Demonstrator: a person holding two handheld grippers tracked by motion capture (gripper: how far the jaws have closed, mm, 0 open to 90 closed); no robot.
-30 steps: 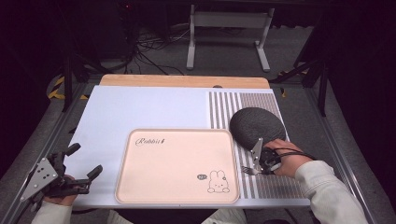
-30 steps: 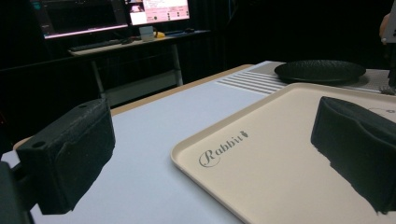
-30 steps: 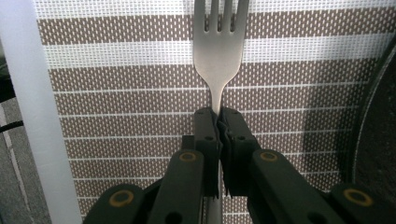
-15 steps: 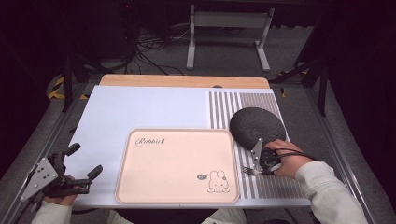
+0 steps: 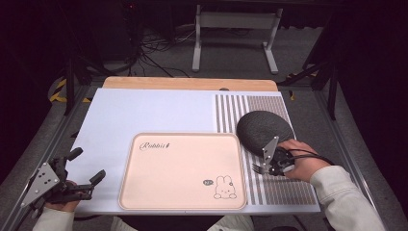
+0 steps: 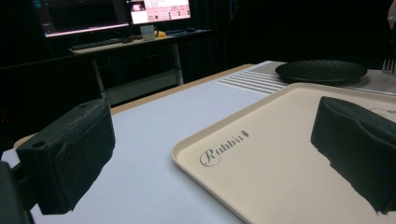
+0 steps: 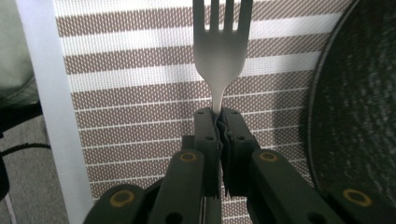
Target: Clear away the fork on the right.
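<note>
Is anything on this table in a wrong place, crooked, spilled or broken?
Nothing stands out. The pink tray lies square and bare, the dark plate rests flat on the striped mat, and the right gripper holds the fork straight.

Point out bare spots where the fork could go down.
The beige rectangular tray is bare apart from its print. The pale blue mat beyond it is open too. Tighter on the striped placemat: the round black plate and right claw, shut on the metal fork.
</note>
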